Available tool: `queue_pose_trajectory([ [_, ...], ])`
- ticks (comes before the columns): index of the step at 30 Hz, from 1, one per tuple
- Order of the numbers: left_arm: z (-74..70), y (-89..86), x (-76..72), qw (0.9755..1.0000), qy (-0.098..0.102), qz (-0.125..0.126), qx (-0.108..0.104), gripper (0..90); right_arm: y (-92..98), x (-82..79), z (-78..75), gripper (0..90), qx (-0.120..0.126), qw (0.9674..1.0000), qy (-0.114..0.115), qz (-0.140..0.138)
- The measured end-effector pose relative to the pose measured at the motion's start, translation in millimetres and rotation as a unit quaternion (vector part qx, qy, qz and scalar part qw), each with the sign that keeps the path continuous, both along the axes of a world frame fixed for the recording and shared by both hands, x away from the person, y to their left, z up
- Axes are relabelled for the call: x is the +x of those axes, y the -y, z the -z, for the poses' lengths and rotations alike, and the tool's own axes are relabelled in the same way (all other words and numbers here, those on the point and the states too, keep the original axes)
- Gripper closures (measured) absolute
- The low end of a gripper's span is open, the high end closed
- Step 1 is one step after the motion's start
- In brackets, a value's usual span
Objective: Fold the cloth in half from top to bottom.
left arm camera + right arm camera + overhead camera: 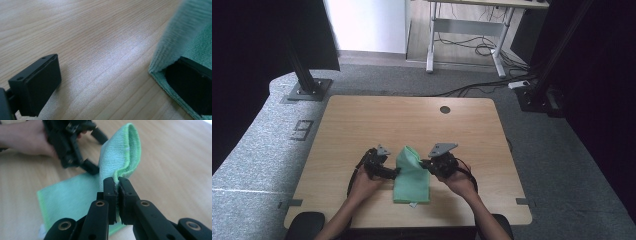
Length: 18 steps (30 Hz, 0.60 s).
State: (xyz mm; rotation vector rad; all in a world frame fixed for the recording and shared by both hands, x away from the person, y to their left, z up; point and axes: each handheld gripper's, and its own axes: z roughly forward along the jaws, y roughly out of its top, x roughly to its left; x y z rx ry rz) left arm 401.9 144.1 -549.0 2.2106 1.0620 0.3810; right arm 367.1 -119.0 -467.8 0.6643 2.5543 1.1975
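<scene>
Right gripper (pixel 117 185) clamped on one green cloth (pixel 412 175); left gripper (pixel 393 172) open at its edge.

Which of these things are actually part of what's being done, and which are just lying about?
In use:
- green cloth
- right gripper, fingers shut on the cloth's lifted edge
- left gripper, fingers open at the cloth's side

Lying about:
- white desk frame
- floor cables

Light: high view bright at top centre, dark at both upper corners | Glare: pale sheen on table (pixel 105 62) in left gripper view | Blur: near jaws and cloth (pixel 185 32) soft there; hand (pixel 22 137) smeared in right gripper view | Shadows: soft, short.
</scene>
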Motion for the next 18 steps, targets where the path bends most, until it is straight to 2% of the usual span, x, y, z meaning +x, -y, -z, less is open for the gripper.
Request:
queue_pose_trajectory([
  [7,0.1,0.1,-0.1,1.0000,0.000,-0.001,-0.001,0.4,5.0,-14.2,14.8,84.4,0.007,0.9997,-0.022,-0.005],
  [11,0.1,0.2,-0.3,1.0000,0.000,-0.002,-0.001,0.4,6.1,-25.7,28.9,84.2,0.010,0.9991,-0.039,-0.008],
  [18,0.2,0.5,-0.3,1.0000,0.000,-0.003,-0.001,0.4,5.4,-37.2,43.6,84.0,0.002,0.9984,-0.054,-0.014],
])
